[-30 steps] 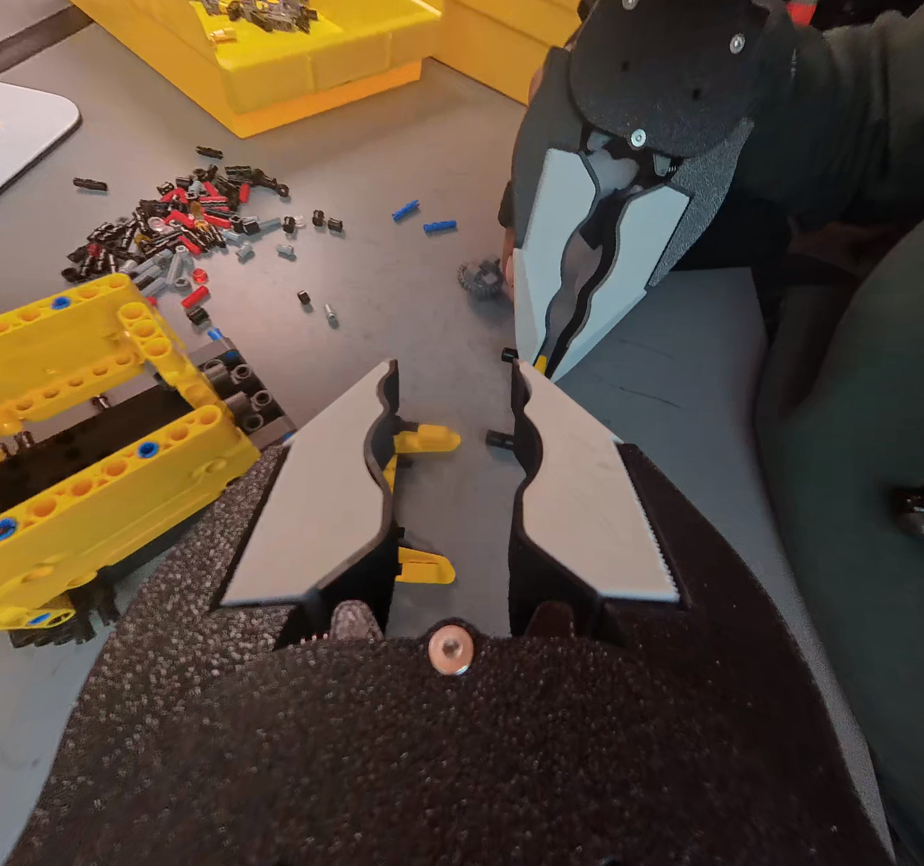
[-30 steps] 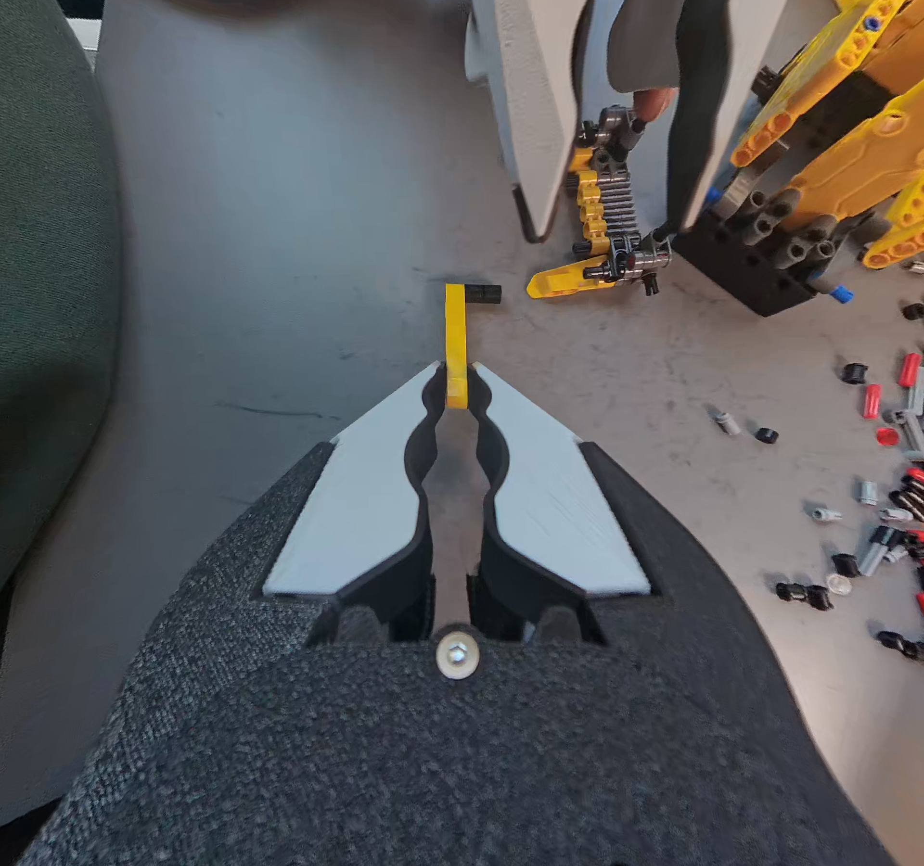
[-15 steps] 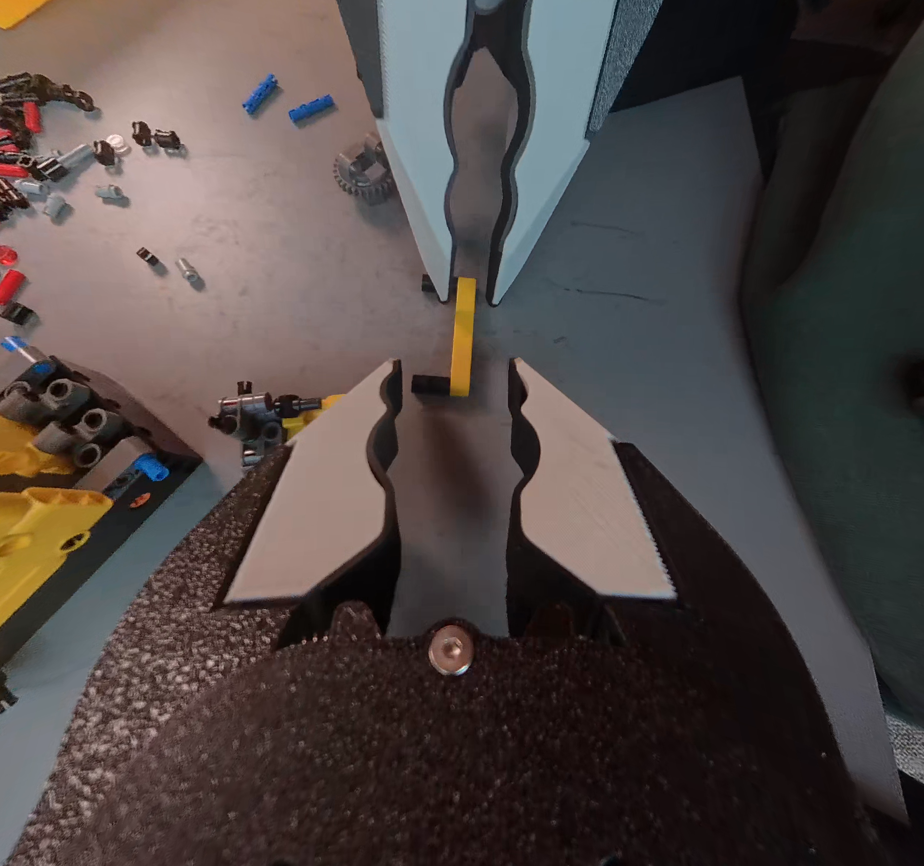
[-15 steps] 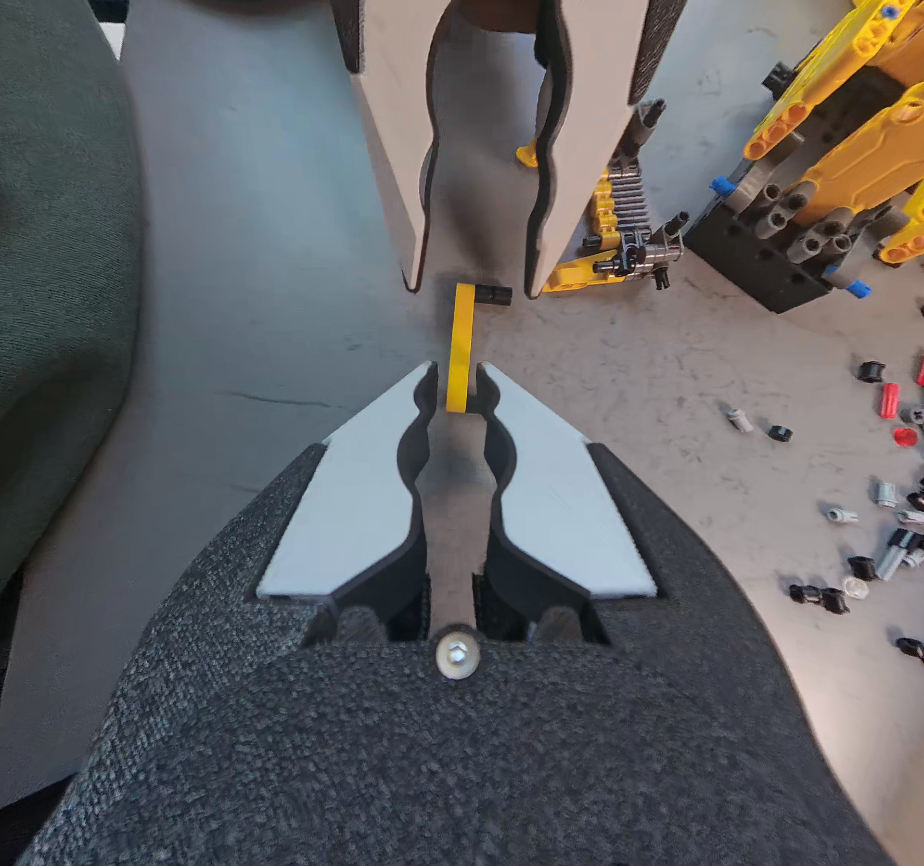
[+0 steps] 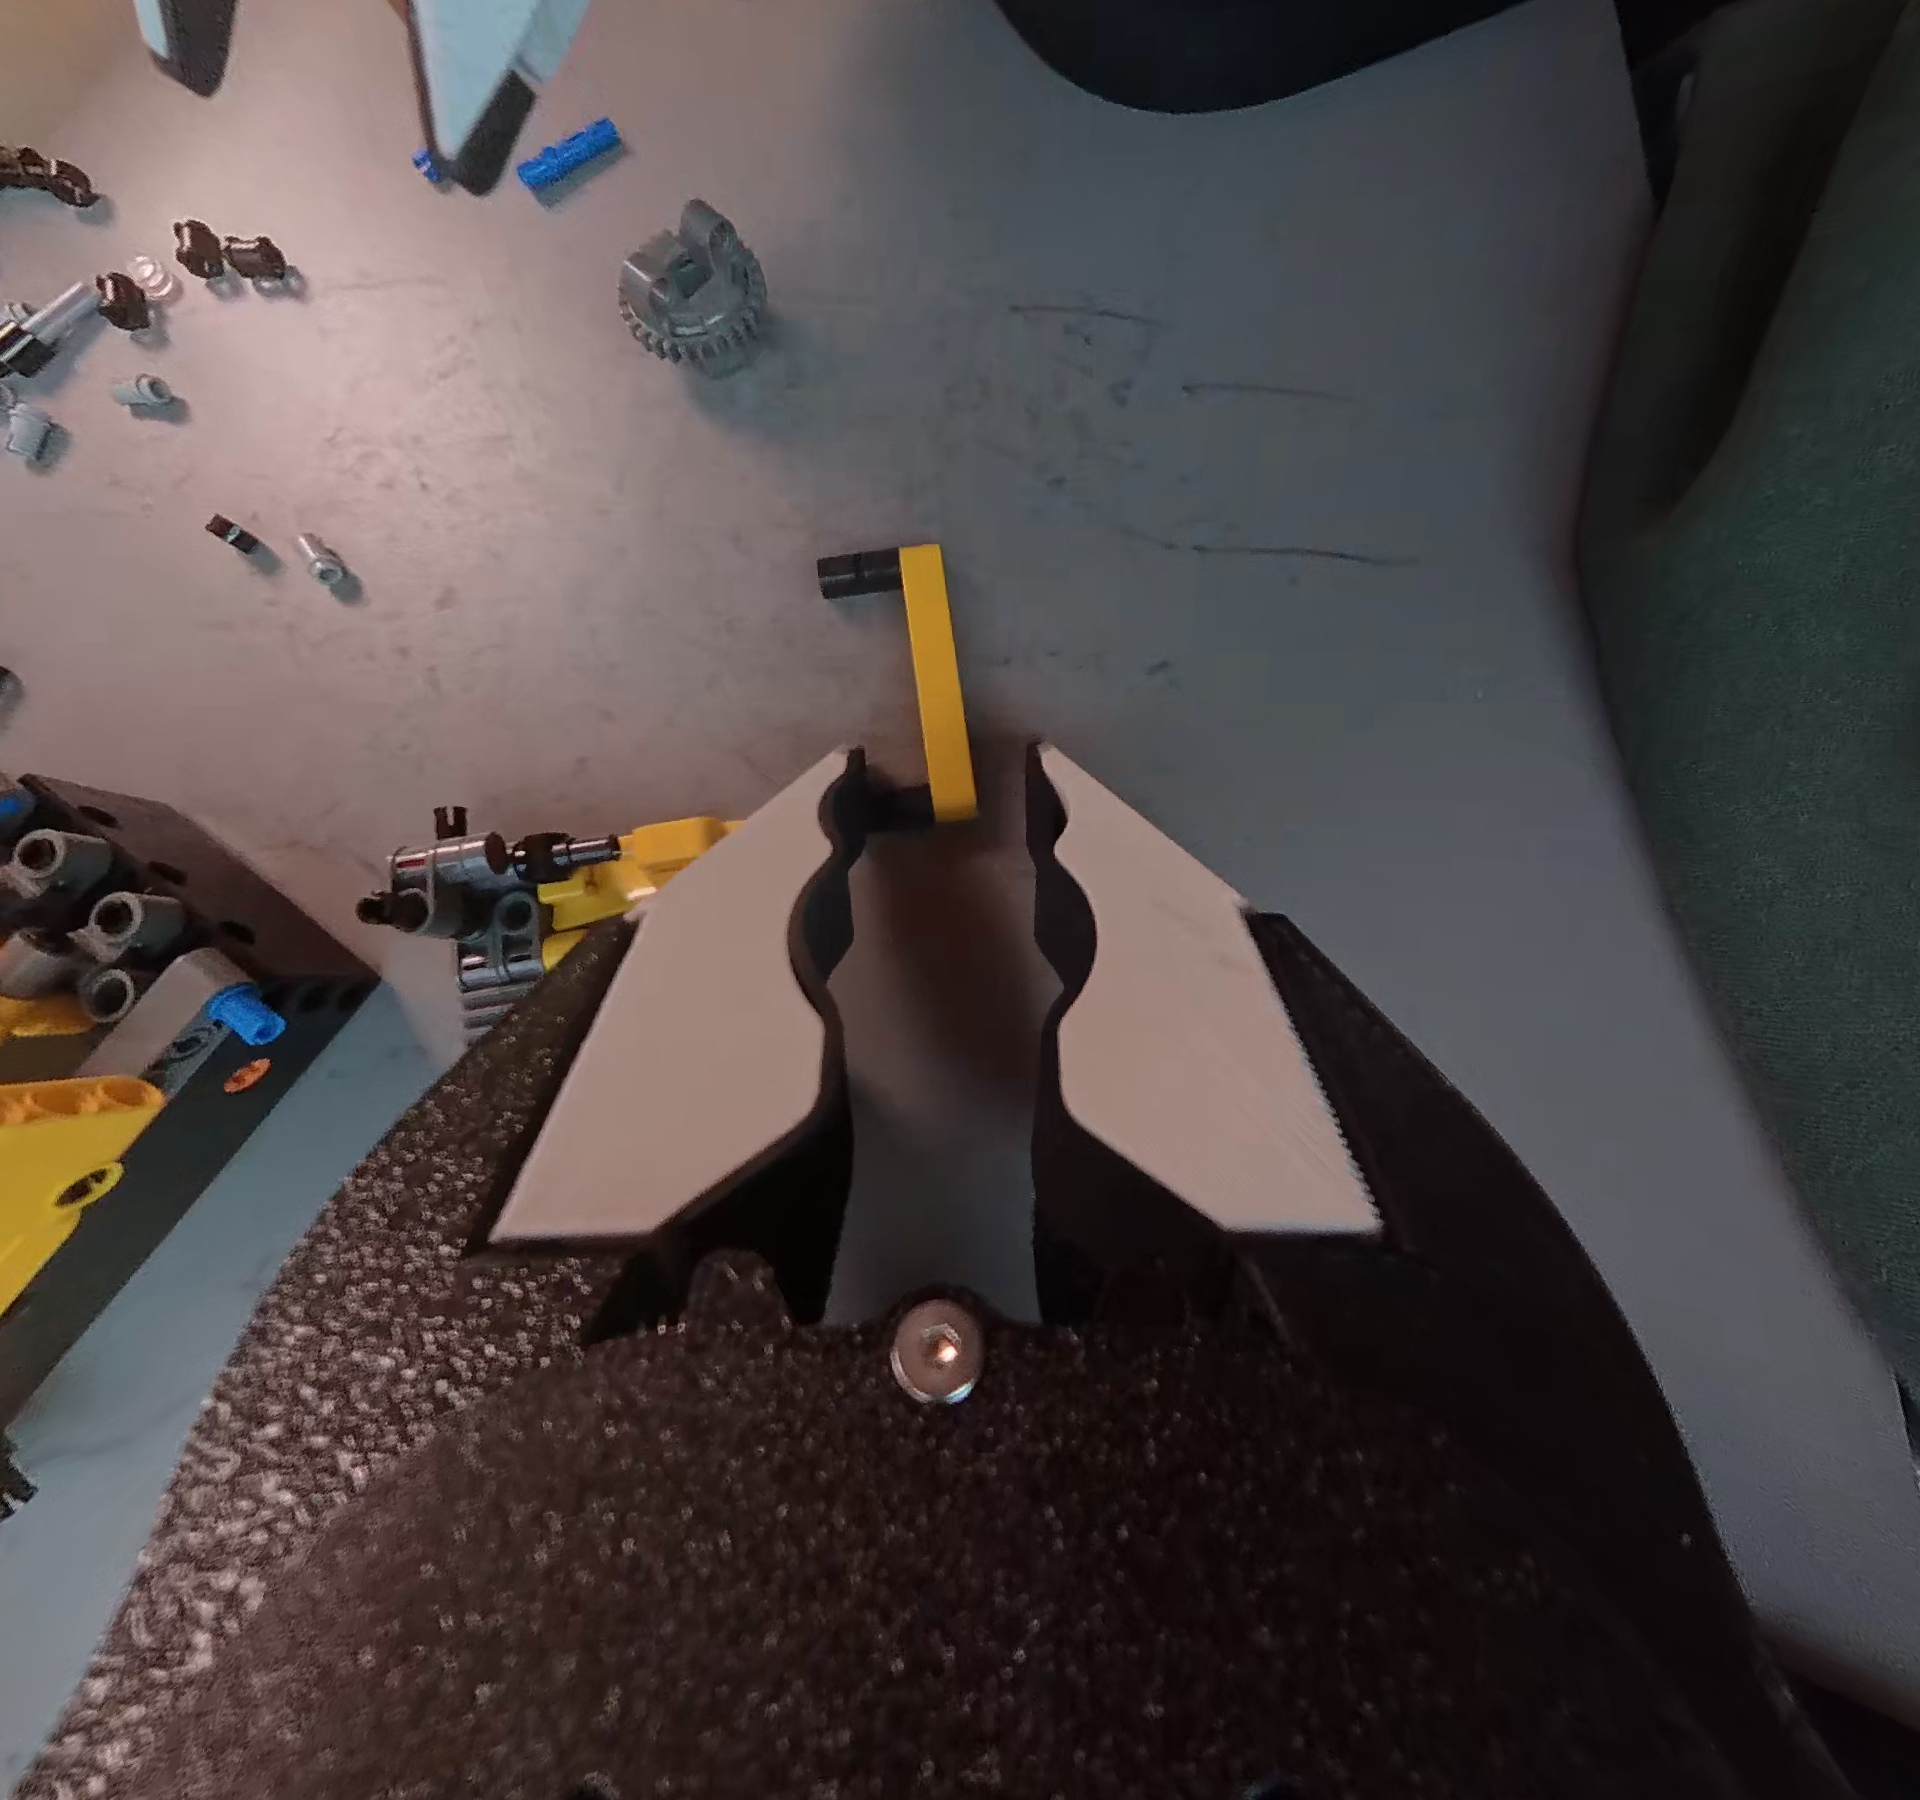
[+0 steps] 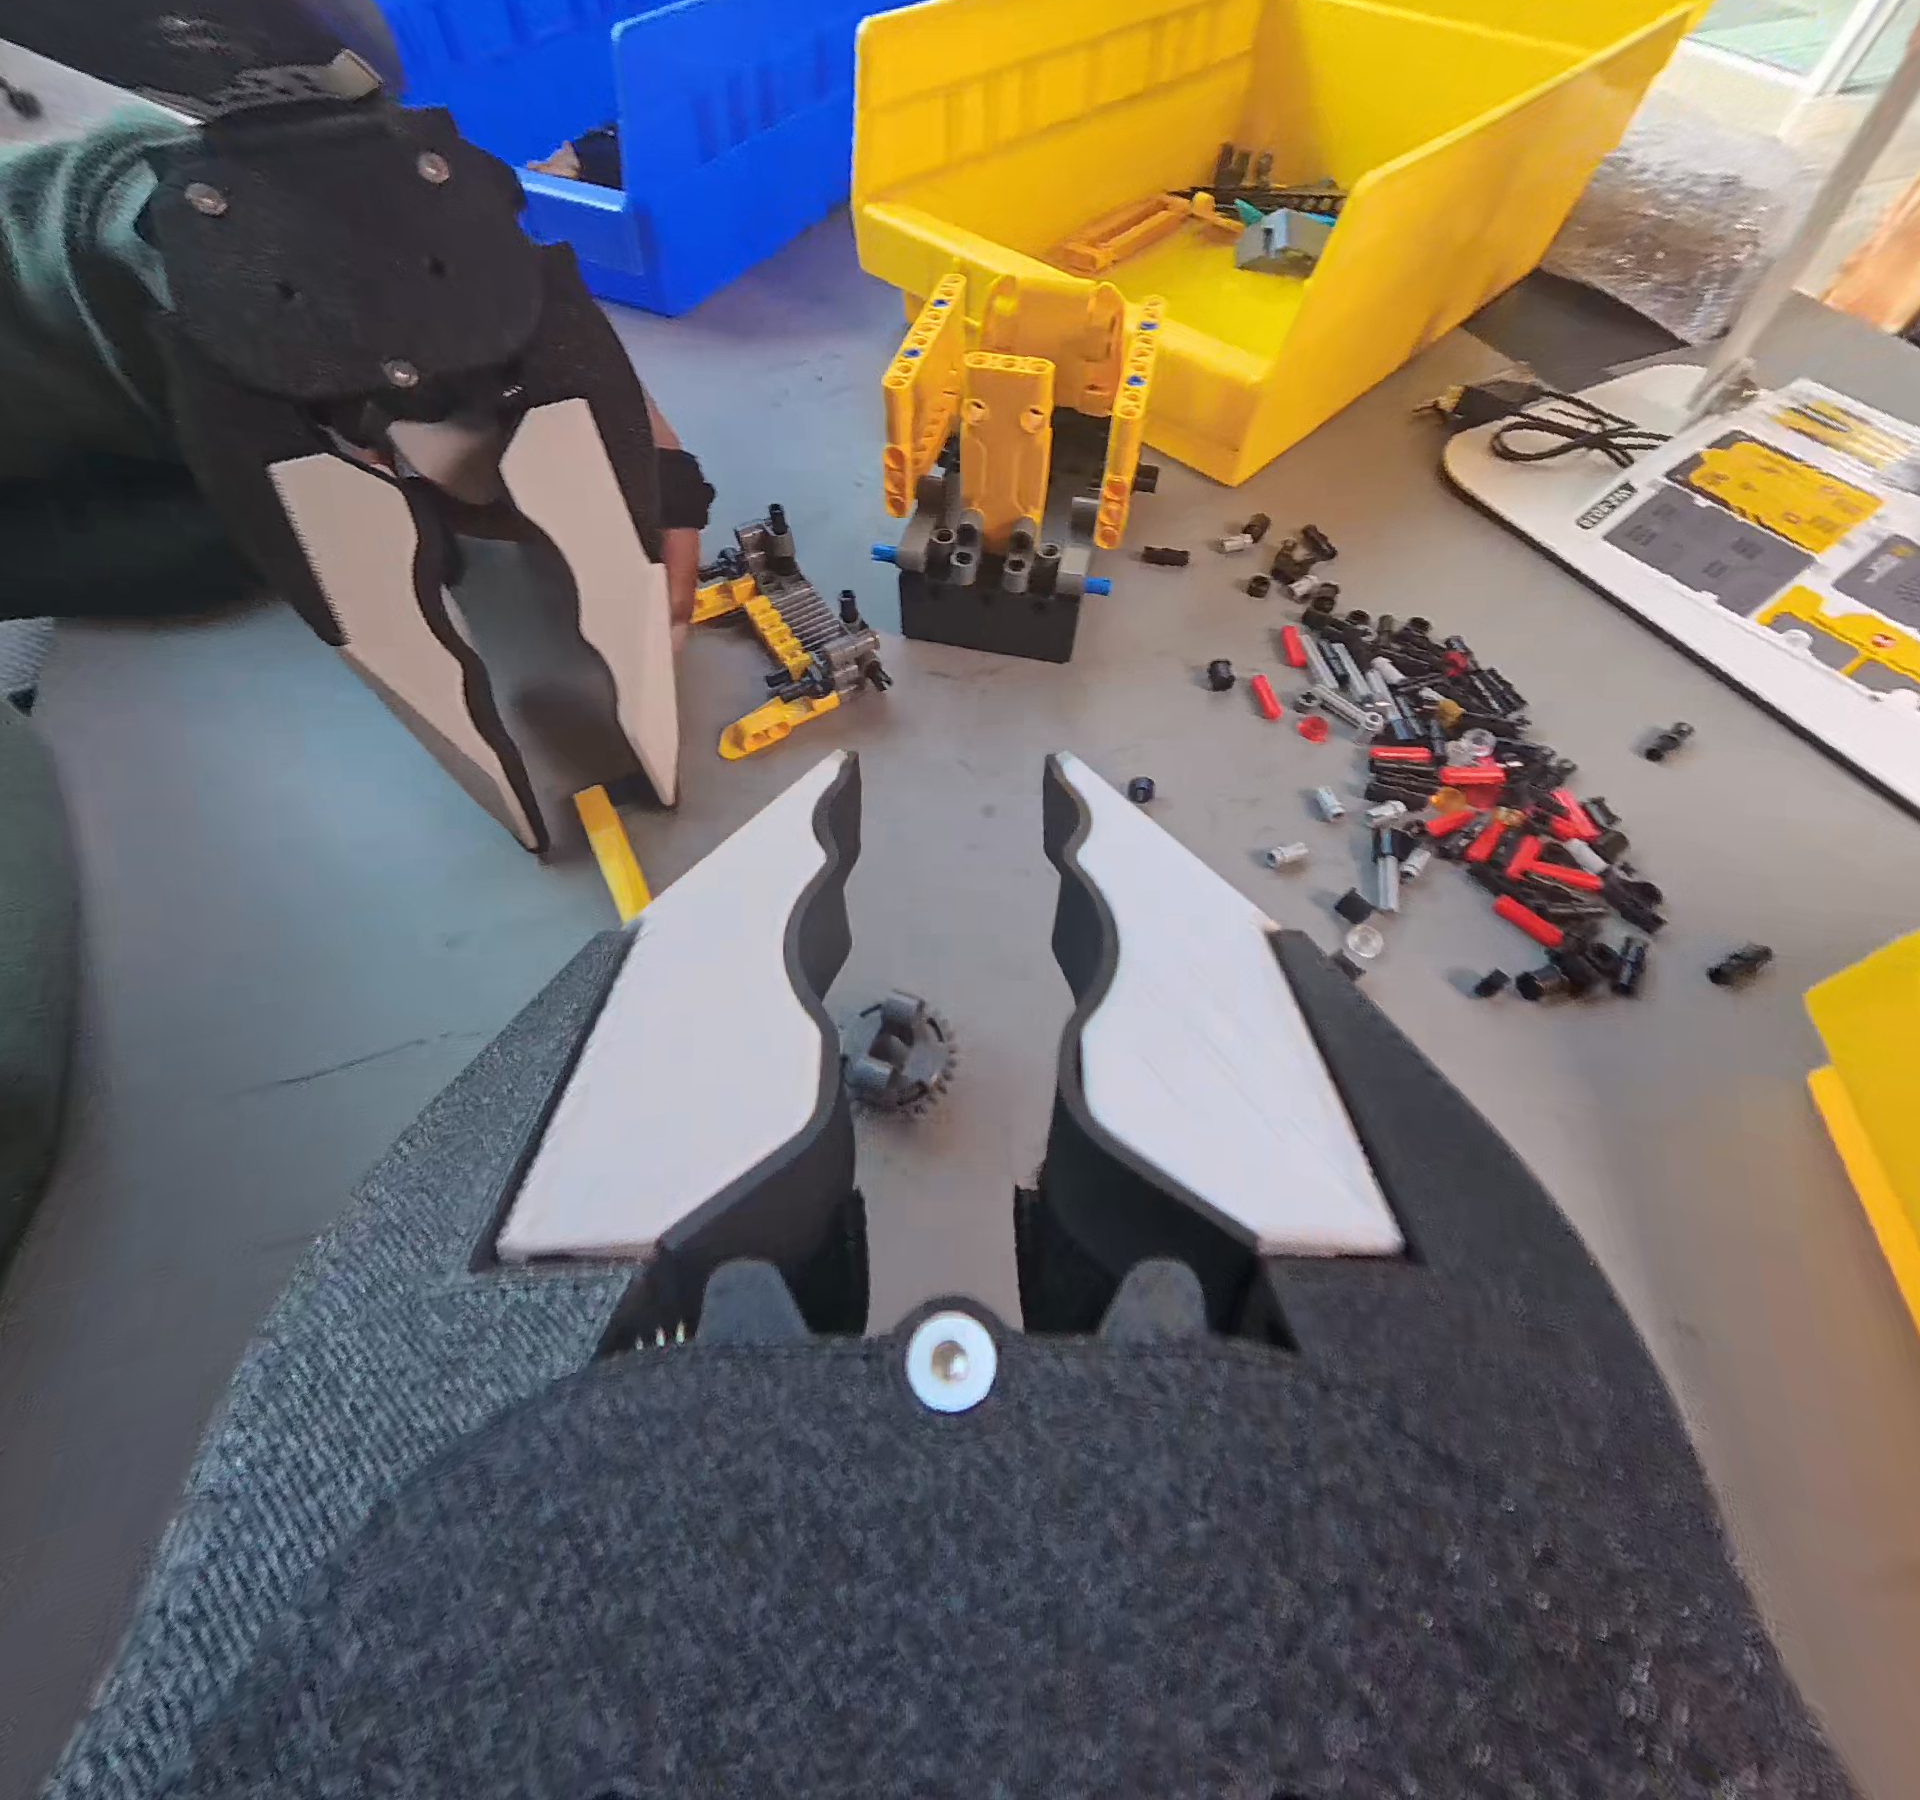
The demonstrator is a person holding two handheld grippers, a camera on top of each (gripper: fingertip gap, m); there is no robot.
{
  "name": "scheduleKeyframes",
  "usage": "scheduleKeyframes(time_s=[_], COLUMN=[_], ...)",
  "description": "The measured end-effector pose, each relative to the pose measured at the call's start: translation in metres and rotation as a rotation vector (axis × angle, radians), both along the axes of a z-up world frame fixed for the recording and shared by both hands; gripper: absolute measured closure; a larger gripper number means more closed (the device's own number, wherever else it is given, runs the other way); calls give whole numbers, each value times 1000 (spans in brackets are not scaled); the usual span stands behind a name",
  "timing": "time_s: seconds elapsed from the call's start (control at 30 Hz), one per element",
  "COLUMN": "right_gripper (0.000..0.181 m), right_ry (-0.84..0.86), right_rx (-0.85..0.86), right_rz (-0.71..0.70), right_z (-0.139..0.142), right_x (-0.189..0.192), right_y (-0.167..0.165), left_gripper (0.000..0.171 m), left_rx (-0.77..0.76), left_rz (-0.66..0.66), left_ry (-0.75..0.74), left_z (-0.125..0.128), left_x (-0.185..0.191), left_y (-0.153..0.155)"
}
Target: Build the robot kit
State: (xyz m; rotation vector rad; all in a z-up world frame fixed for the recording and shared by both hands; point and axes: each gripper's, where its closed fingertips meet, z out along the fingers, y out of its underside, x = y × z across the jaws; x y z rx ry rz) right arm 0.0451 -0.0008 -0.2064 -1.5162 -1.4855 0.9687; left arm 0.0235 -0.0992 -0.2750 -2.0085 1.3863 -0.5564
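A thin yellow beam (image 5: 935, 670) with a black pin at each end lies on the grey table. My left gripper (image 5: 945, 763) is open, and the beam's near end sits between its fingertips, nearer the left one. The right wrist view shows this gripper (image 6: 601, 818) tip-down over the beam (image 6: 611, 841). My right gripper (image 6: 951, 774) is open and empty above the table, with a grey gear (image 6: 899, 1054) on the table between its fingers. In the left wrist view it (image 5: 332, 129) is at the top left, beyond the gear (image 5: 691, 296).
A small yellow-and-grey spring assembly (image 6: 800, 638) and a yellow-and-black model (image 6: 1013, 462) stand behind. A pile of red, black and grey pins (image 6: 1475, 784) lies to the right. A yellow bin (image 6: 1039, 67), a blue bin (image 6: 727, 88) and an instruction booklet (image 6: 1766, 545) are farther back.
My right gripper has opened, let go of the yellow beam and drawn back and up. The beam now lies on the table, and my left gripper has moved forward around its near end.
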Motion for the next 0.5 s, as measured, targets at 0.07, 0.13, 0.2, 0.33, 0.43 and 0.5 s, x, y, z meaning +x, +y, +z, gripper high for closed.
scheduleKeyframes(time_s=[0.07, 0.13, 0.2, 0.33, 0.43, 0.5], right_gripper=[159, 172, 180, 180, 176, 170], right_ry=[-6, 0, 7, 2, -21, -51], right_rx=[14, 21, 21, 36, 49, 45], right_rz=[-52, -100, -135, -184, -208, -207], right_z=[-1, 1, 3, 4, 0, -5], right_x=[7, 13, 19, 29, 36, 39], right_y=[12, 23, 31, 43, 49, 50], left_gripper=[147, 153, 157, 161, 161, 162], left_rx=[-2, -2, -5, -9, -7, -4], left_rz=[-7, -11, -16, -23, -29, -35], left_ry=[1, 0, -3, -4, -7, -9], left_z=[0, 0, 0, 0, 0, 0], left_x=[1, 1, 0, 0, -1, -1], left_y=[-1, -2, -3, -4, -4, -4])
